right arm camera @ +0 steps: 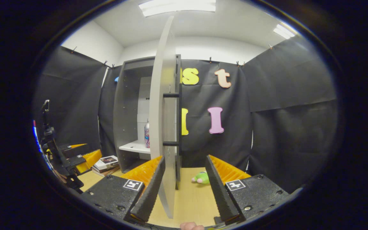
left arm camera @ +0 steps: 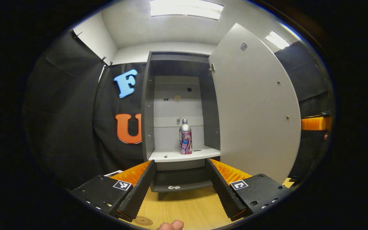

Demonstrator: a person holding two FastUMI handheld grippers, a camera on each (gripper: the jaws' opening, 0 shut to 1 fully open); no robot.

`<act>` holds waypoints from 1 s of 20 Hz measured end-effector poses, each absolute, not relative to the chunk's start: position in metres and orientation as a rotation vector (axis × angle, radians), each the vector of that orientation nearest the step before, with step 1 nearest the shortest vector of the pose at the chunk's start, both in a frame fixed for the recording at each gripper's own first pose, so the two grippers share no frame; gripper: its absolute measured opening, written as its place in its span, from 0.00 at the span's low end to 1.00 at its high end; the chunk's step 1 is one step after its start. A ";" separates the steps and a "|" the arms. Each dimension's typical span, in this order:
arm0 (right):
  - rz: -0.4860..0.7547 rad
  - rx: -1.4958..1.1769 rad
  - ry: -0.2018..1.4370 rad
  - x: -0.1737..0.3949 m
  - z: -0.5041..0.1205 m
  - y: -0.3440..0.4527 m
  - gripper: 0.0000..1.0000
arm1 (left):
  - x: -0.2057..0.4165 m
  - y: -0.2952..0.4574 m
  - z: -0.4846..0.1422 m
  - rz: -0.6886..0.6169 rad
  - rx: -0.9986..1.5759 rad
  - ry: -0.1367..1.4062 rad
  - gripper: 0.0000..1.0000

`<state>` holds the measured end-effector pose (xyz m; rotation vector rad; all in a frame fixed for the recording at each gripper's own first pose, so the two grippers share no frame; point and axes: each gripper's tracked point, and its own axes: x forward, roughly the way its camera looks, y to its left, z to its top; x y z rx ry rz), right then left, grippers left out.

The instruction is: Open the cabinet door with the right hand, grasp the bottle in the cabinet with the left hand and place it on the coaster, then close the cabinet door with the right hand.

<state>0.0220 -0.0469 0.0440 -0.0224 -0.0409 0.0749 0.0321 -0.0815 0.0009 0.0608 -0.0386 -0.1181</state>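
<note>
The grey cabinet [left arm camera: 149,105] stands open, its door [left arm camera: 254,105] swung out to the right. A silver bottle [left arm camera: 185,137] with a colourful label stands upright on the white shelf [left arm camera: 171,156]. My left gripper [left arm camera: 180,188] is open, low over the wooden table and well short of the bottle. A round wooden coaster [left arm camera: 142,220] lies on the table by its left finger. In the right gripper view the door [right arm camera: 163,127] is edge-on, with its black handle [right arm camera: 171,119] facing right. My right gripper [right arm camera: 184,185] is open, with the door's lower edge showing between its fingers. The bottle [right arm camera: 146,134] peeks out behind the door.
A stack of books [right arm camera: 105,163] lies on the table left of the cabinet, near the left gripper [right arm camera: 75,159]. A green plush toy [right arm camera: 201,178] lies by the back wall, right of the door. The cabinet has a lower dark shelf [left arm camera: 180,183].
</note>
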 end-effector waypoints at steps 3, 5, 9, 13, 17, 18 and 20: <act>0.076 -0.007 -0.028 0.024 0.038 -0.049 0.84 | 0.083 -0.091 0.005 -0.138 0.010 -0.034 0.96; 0.075 -0.002 -0.033 0.024 0.041 -0.051 0.84 | 0.122 -0.099 0.001 -0.147 -0.024 -0.008 0.96; 0.061 0.006 -0.033 0.030 0.042 -0.057 0.84 | 0.202 -0.105 0.001 -0.118 0.010 -0.009 0.96; 0.022 -0.004 -0.015 0.037 0.040 -0.067 0.84 | 0.267 -0.122 -0.019 -0.119 0.042 0.006 0.96; -0.005 -0.007 0.002 0.048 0.038 -0.074 0.84 | 0.309 -0.126 -0.036 -0.109 0.025 0.036 0.96; 0.002 -0.008 0.008 0.049 0.037 -0.073 0.84 | 0.318 -0.126 -0.040 -0.104 0.024 0.043 0.96; 0.006 -0.006 0.003 0.049 0.039 -0.073 0.84 | 0.332 -0.122 -0.046 -0.088 0.020 0.049 0.96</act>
